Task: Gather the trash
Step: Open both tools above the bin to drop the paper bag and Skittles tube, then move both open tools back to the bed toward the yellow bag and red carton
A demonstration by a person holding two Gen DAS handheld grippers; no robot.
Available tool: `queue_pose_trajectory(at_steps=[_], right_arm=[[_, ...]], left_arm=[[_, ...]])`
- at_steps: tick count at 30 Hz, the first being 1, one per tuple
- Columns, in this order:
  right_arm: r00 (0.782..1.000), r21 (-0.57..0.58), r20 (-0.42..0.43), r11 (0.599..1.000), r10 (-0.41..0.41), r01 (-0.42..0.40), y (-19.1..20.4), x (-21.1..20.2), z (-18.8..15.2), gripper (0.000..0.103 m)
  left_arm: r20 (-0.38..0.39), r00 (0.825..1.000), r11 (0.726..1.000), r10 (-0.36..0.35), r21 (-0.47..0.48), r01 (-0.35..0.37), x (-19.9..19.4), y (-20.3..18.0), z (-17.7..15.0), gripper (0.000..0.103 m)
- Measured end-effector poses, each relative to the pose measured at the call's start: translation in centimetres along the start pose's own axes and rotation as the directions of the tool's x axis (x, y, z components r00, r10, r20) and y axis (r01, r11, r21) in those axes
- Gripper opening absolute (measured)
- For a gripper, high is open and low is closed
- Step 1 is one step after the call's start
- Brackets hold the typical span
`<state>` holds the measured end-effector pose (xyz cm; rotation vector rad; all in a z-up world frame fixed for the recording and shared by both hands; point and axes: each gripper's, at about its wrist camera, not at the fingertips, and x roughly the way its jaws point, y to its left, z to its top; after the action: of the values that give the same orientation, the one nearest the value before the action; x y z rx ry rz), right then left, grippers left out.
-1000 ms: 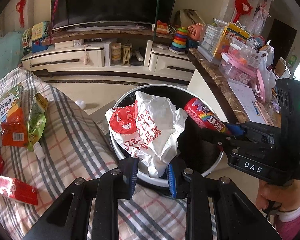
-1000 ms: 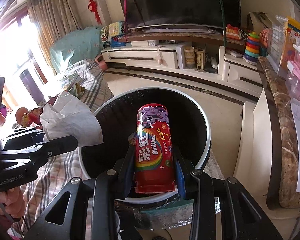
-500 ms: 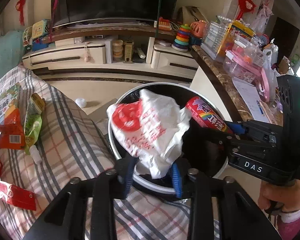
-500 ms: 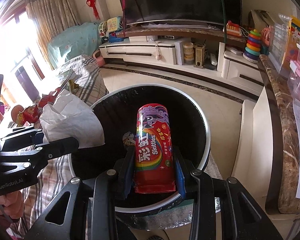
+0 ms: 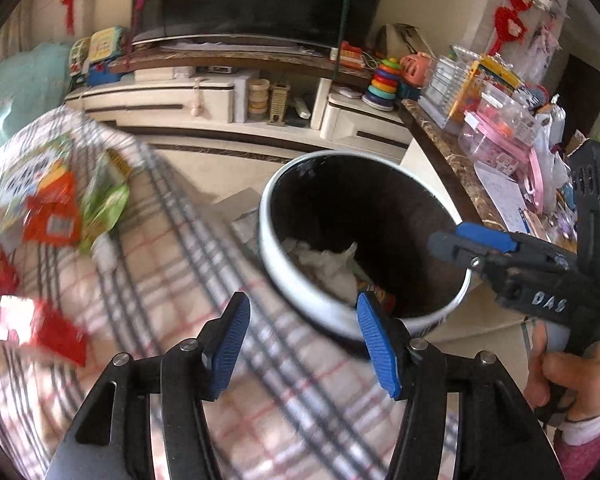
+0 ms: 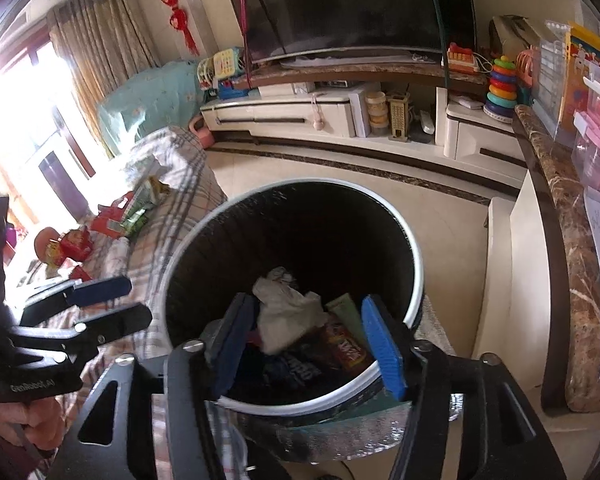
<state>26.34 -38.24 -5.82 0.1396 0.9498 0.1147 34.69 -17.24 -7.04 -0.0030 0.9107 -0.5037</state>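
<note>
On the left, snack wrappers point(image 5: 56, 216) lie on the checked blanket point(image 5: 180, 280), not yet collected. The left gripper point(image 5: 300, 340) has let go of the white bag; its jaws are opening with nothing between them, and it has swung toward the blanket (the view there is blurred). In the bin point(image 6: 414, 256), the white bag point(image 6: 284, 312) and what looks like the red candy tube point(image 6: 346, 348) now rest among the rubbish. The right gripper point(image 6: 308, 348), over the bin, is opening too, empty.

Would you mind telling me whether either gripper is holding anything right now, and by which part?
Nothing is held. The left gripper and right gripper are both opening and empty; the white bag lies in the bin.
</note>
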Motion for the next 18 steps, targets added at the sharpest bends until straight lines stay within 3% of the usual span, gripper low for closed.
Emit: queue_pose_trajectory(at_steps=[5, 18], right_arm=[[0.998, 0.026, 0.033, 0.999, 0.045, -0.046, 1.4, -0.8, -1.1, 0.079], [0.982, 0.031, 0.052, 0.983, 0.181, -0.183, 7.4, -0.9, -4.1, 0.087]], left_arm=[[0.002, 1.000, 0.998, 0.007, -0.065, -0.007, -2.4, 2.3, -3.0, 0.057], [0.034, 0.997, 0.975, 0.072, -0.215, -0.063, -9.5, 8.1, -9.7, 0.060]])
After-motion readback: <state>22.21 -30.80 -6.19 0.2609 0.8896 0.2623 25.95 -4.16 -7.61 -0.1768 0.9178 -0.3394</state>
